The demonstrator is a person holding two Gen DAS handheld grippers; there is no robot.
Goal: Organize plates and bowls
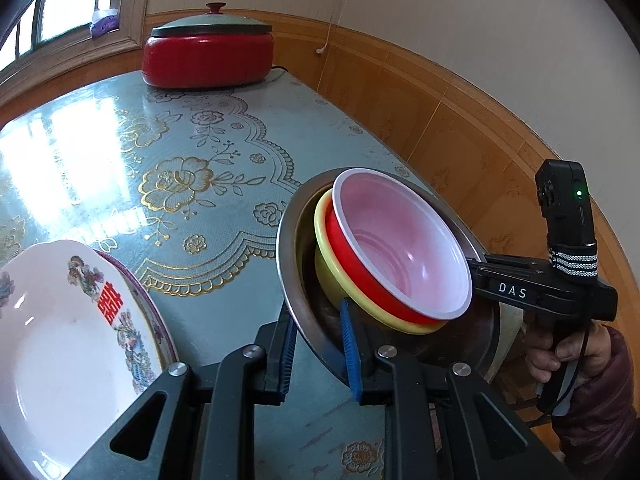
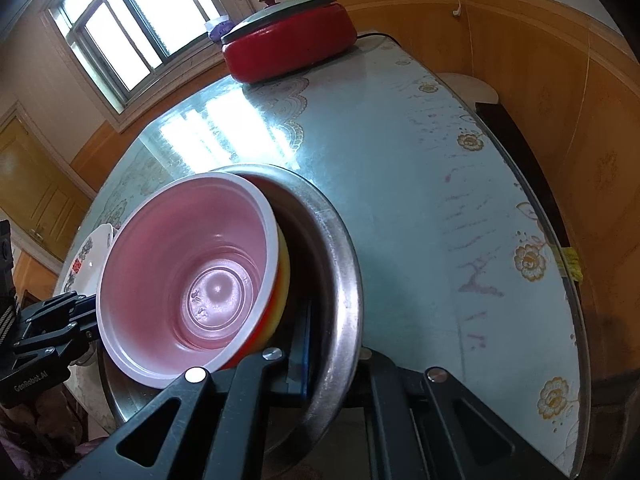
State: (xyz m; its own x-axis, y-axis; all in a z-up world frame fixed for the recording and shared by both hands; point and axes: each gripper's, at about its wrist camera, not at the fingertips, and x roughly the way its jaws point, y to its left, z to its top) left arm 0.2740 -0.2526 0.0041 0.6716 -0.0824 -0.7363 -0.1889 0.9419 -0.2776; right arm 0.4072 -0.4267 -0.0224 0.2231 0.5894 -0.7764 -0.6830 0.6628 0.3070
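Bowls were nested: red bowl in yellow bowl, inside the steel basin, held tilted above the table, both grippers clamped on its rim. Left of the basin, patterned plates seemed stacked; setting down remained.

Bowls: three, nested – steel bowl, yellow bowl, red bowl. Plates: two, stacked. Lidded red pot: one.

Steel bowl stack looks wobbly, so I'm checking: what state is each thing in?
Steel bowl: tilted, rim gripped on both sides.
Red bowl: nested in yellow bowl, empty.
Left gripper: shut on rim.
Right gripper: shut on rim.
Plate: empty.
Cooker: lidded.
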